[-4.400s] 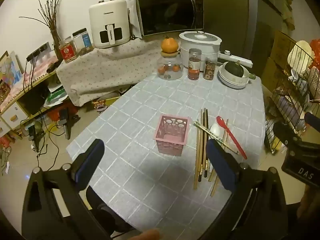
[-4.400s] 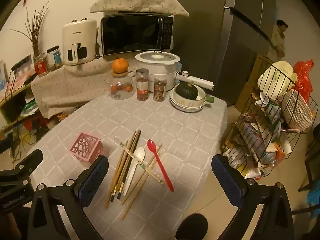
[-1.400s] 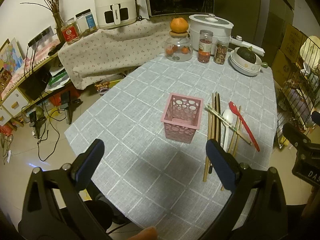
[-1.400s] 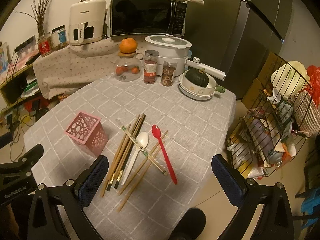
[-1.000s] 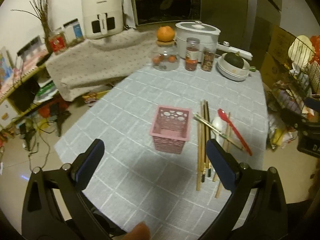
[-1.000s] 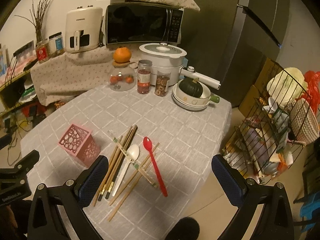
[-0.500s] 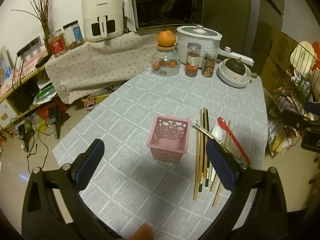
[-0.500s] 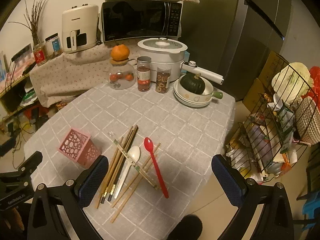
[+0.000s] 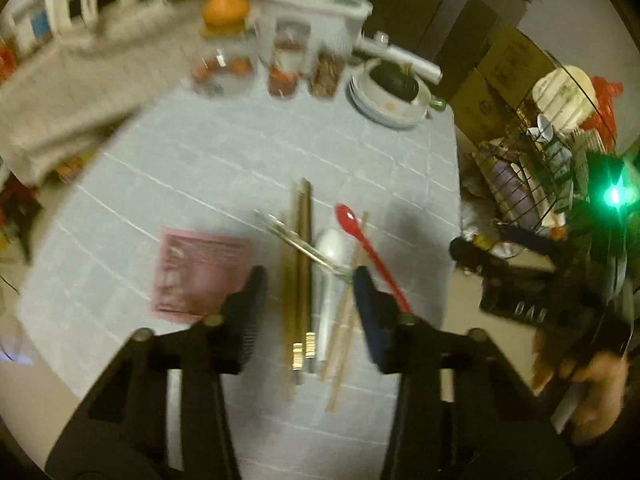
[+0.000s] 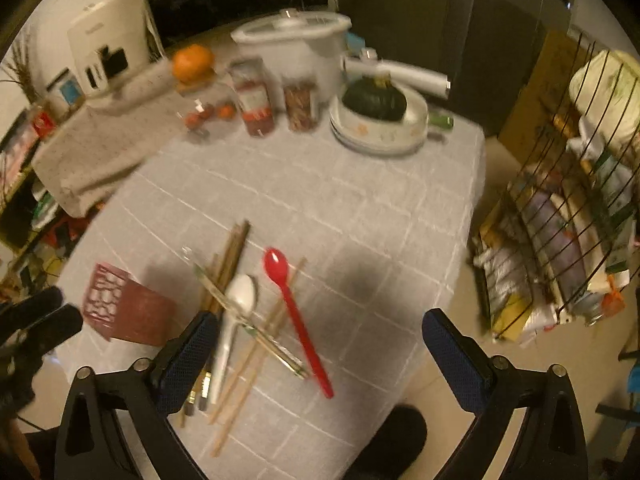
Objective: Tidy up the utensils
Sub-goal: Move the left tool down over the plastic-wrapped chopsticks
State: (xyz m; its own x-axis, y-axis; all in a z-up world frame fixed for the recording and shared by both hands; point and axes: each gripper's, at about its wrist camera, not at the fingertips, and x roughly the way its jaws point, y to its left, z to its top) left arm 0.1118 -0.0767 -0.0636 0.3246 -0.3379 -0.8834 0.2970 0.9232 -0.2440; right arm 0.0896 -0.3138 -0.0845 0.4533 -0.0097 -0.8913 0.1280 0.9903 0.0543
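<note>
Left gripper [image 9: 306, 300]: angled down over the chopsticks [image 9: 298, 280], jaws partly apart, empty.
Right gripper [image 10: 320, 344]: wide, hovering above red spoon [image 10: 298, 320].
Pink basket [image 9: 198, 276]: left of utensils.

White letters "DA", partly blurred, on the black right tool [image 9: 516, 308], nothing else legible

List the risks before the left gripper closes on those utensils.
The left gripper straddles several pieces at once: dark chopsticks and white spoon, so it may grab a mixed bundle. A wrapped pair lies across the pile and could be dragged. The pink basket sits close beside and might get knocked.
</note>
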